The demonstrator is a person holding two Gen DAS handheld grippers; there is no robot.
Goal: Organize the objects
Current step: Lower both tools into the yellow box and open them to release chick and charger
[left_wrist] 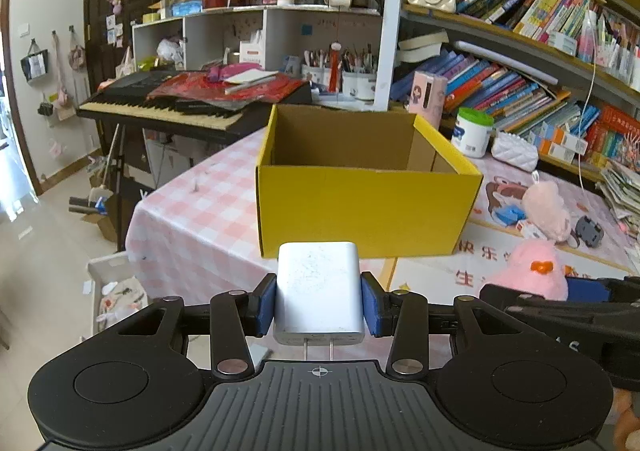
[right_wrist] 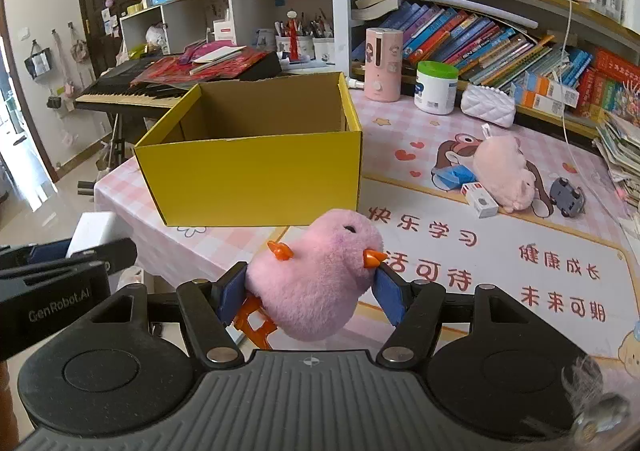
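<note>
Both views ride low on hand-held grippers, looking forward and somewhat down along the fingers toward a yellow box [left_wrist: 366,207] on the table [left_wrist: 192,219]. The left wrist view faces the box squarely and close; the right wrist view sits further right, taking in more tabletop. They share the box, shelves and keyboard [right_wrist: 132,85] — each catching the other gripper at its edge.

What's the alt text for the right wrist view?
The right gripper holds a pink plush chick between its blue fingers, short of an open yellow box on a pink table. Left gripper, at left, holds a white charger.
</note>
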